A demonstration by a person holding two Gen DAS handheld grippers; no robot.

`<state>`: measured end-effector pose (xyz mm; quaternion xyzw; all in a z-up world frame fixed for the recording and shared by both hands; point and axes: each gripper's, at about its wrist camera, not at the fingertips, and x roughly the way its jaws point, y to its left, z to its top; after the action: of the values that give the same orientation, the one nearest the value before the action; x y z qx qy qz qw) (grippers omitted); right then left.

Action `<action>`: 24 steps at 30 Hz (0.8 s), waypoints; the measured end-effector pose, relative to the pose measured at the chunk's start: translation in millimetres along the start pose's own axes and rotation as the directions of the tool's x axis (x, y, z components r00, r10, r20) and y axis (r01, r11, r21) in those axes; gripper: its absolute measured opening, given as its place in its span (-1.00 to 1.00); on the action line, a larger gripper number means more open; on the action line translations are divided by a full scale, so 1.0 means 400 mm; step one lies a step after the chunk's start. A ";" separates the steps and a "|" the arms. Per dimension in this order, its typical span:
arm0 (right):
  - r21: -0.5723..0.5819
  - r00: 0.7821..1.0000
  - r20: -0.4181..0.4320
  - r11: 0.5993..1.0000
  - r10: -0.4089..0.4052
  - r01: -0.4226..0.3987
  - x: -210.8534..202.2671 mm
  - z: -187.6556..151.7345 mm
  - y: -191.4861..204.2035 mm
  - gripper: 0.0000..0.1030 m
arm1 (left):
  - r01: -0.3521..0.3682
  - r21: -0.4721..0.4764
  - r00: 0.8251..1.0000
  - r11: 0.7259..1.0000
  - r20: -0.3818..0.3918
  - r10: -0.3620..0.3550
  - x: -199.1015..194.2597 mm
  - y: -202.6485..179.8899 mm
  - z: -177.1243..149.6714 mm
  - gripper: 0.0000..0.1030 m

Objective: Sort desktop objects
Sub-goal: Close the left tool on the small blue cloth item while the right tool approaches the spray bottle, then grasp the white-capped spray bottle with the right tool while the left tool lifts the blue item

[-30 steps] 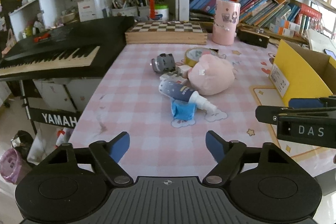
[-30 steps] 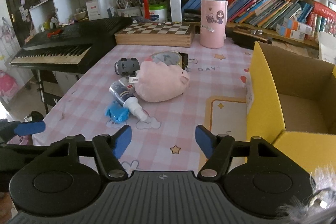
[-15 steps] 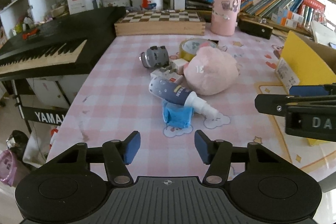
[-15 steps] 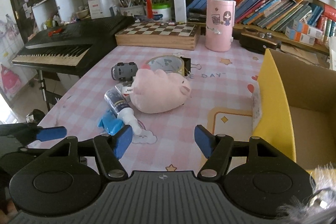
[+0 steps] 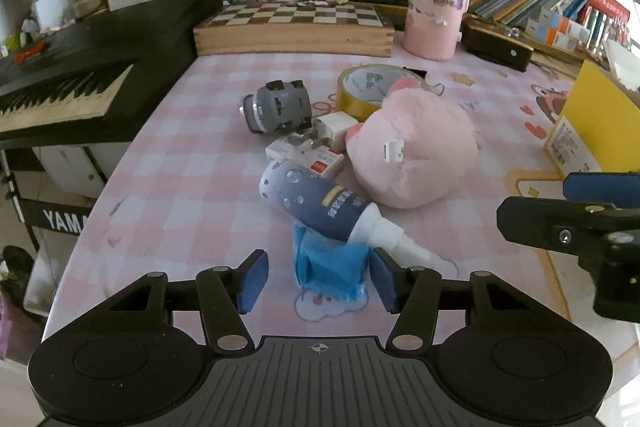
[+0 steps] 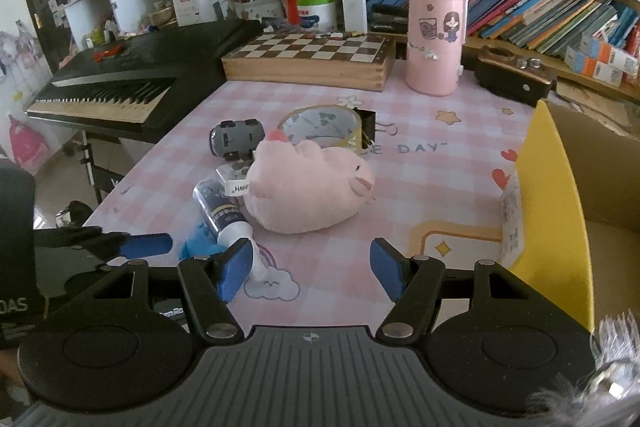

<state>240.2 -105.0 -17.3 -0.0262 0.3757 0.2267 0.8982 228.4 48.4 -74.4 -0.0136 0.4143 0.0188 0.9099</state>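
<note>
A heap of small things lies mid-table: a pink plush pig (image 5: 416,155) (image 6: 308,187), a dark blue tube with a white nozzle (image 5: 320,205) (image 6: 224,215), a crumpled blue wrapper (image 5: 330,267) (image 6: 198,243), a grey toy car (image 5: 280,107) (image 6: 236,137), white plug blocks (image 5: 312,147) and a tape roll (image 5: 368,87) (image 6: 320,127). My left gripper (image 5: 318,281) is low over the table, its jaws closing with the blue wrapper between them; the pads stand a little apart from it. My right gripper (image 6: 312,269) stands open and empty, short of the pig.
A yellow cardboard box (image 6: 560,211) (image 5: 596,123) stands open at the right. Behind are a wooden chess box (image 5: 296,27), a pink canister (image 6: 436,39), a black case (image 6: 512,79) and bookshelves. A black keyboard (image 5: 72,87) borders the table's left edge. A binder clip (image 6: 370,131) lies by the tape.
My left gripper has moved forward and down to the blue wrapper, and its jaws have narrowed around it. My right gripper has crept forward toward the pig, its opening unchanged.
</note>
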 end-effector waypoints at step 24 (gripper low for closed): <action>-0.239 0.959 -0.240 0.948 0.154 -0.212 0.261 0.049 0.117 -0.01 | -0.115 -0.219 0.993 0.969 -0.017 0.114 -0.102 0.173 -0.021 -0.27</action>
<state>297.3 -18.3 -69.3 -0.1342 0.4393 0.3530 0.8151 192.2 116.3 -49.8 -0.0903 0.4118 0.1168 0.8992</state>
